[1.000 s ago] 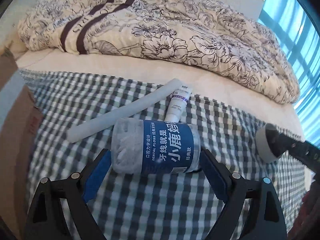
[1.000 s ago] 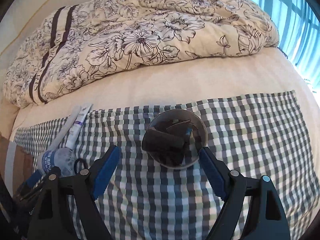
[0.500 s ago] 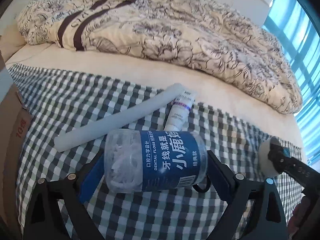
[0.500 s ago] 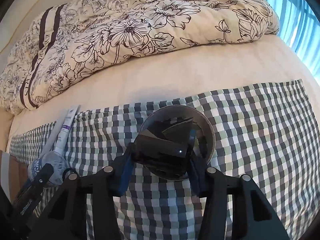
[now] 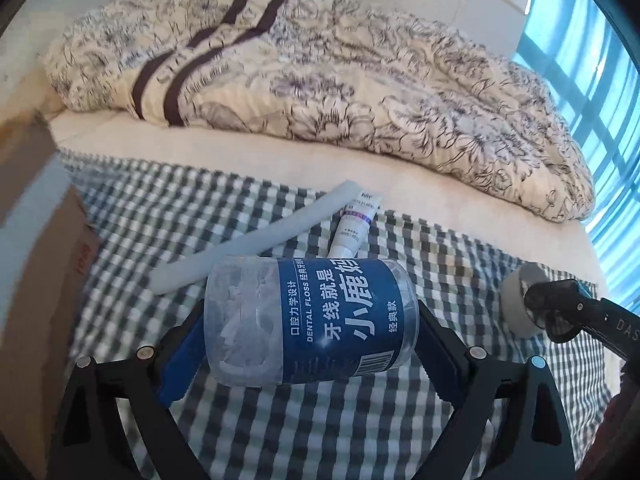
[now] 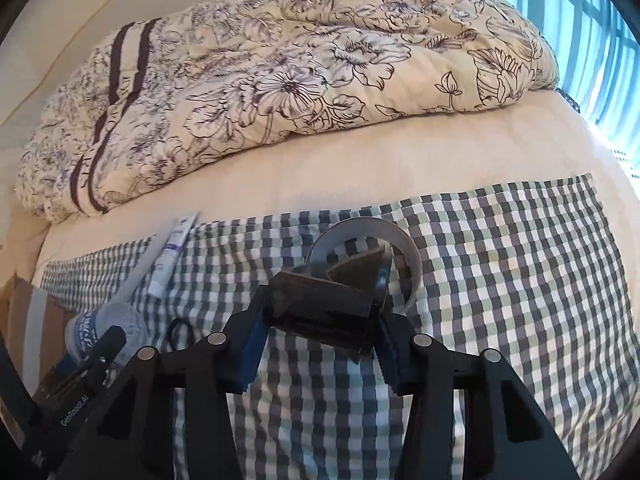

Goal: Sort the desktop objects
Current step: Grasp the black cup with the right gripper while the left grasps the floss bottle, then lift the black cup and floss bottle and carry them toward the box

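Observation:
A clear dental floss jar [image 5: 340,312] with a blue label lies sideways between the blue pads of my left gripper [image 5: 310,344], which is shut on it above the checked cloth [image 5: 160,208]. My right gripper [image 6: 320,316] is shut on a black tape dispenser [image 6: 320,300], whose grey tape roll [image 6: 372,228] sticks out ahead, tilted up off the cloth. The left wrist view shows that tape roll [image 5: 516,300] at the far right. Seen from the right wrist, the jar [image 6: 104,320] is at lower left.
A white foam tube [image 5: 260,240] and a toothpaste tube [image 5: 356,224] lie on the cloth behind the jar. A black loop [image 6: 182,330] rests on the cloth. A cardboard box [image 5: 36,280] stands at the left. A floral quilt [image 5: 320,80] is heaped at the back.
My left gripper closed on the floss jar and raised it off the cloth. My right gripper went from open to shut on the tape dispenser and lifted it.

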Tool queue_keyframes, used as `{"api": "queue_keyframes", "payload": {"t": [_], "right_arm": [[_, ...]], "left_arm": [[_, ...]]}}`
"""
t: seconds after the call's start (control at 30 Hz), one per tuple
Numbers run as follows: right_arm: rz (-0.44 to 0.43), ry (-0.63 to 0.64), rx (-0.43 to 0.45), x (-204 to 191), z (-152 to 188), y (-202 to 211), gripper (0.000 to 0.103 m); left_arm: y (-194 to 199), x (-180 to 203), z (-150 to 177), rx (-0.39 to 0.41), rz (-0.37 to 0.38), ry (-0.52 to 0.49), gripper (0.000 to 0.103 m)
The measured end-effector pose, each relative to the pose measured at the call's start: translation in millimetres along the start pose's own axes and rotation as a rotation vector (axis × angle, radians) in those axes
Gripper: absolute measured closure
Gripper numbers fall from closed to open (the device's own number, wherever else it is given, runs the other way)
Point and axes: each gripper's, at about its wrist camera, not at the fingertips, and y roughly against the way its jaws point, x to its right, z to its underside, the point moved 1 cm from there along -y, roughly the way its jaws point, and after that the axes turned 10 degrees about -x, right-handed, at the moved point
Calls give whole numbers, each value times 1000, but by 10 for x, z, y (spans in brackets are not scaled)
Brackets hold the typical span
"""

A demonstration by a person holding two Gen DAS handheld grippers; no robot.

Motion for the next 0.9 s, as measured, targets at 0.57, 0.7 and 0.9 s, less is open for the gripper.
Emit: {"api": "queue_keyframes", "payload": {"t": [0.57,0.7,0.9], "right_arm": [[-44,100,34,-250,641,768,56],[-46,133,48,-391,808,923,56],[-46,193,64,-614,1005,1134,56]], "left_arm": [[959,-52,586,69,-28,-11,8],[1174,-102,705,92,-27,-16,8],[1473,-265,835,121,-36,4,8]]}}
